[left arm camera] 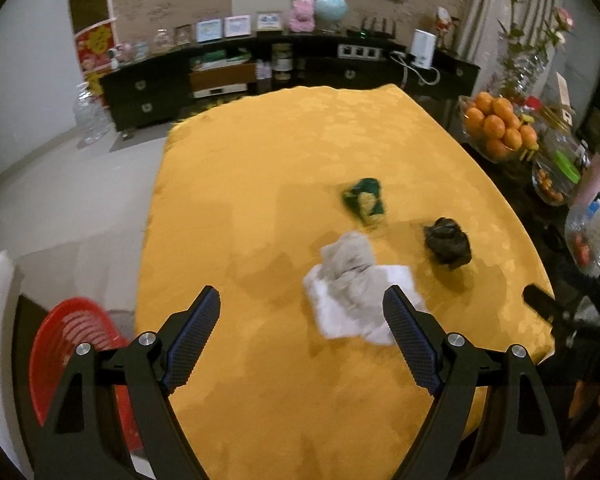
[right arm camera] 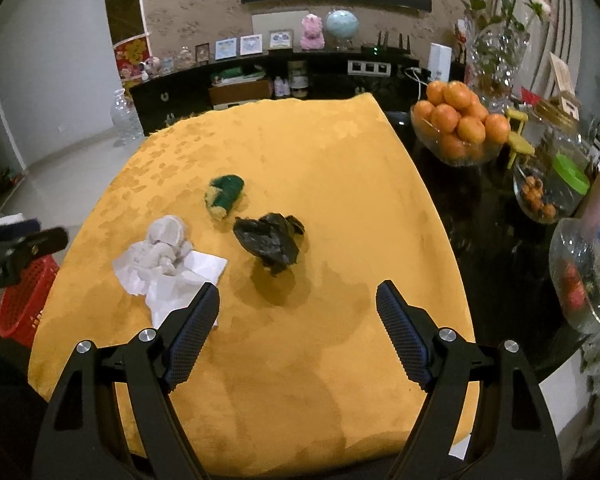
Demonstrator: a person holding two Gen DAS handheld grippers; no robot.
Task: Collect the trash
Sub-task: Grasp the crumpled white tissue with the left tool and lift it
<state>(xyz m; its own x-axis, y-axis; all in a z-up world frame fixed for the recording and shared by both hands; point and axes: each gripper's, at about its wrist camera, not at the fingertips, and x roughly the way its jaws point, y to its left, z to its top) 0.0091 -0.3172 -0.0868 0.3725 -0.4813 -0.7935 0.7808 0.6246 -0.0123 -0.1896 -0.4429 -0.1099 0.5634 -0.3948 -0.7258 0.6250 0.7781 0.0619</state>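
Note:
Three pieces of trash lie on the yellow tablecloth (left arm camera: 260,184): crumpled white tissue (left arm camera: 352,288) (right arm camera: 168,264), a crumpled black plastic bag (left arm camera: 447,243) (right arm camera: 271,242), and a green and yellow wrapper (left arm camera: 365,200) (right arm camera: 224,195). My left gripper (left arm camera: 302,310) is open and empty above the cloth, its right finger just in front of the tissue. My right gripper (right arm camera: 298,304) is open and empty, hovering near the black bag, the tissue beside its left finger. A red basket (left arm camera: 70,344) (right arm camera: 24,300) stands below the table's left edge.
A glass bowl of oranges (right arm camera: 458,128) (left arm camera: 496,128), glass jars and a flower vase (right arm camera: 494,64) crowd the dark table on the right. A black sideboard (left arm camera: 260,76) with frames and ornaments stands behind. The left gripper's tip shows in the right wrist view (right arm camera: 40,242).

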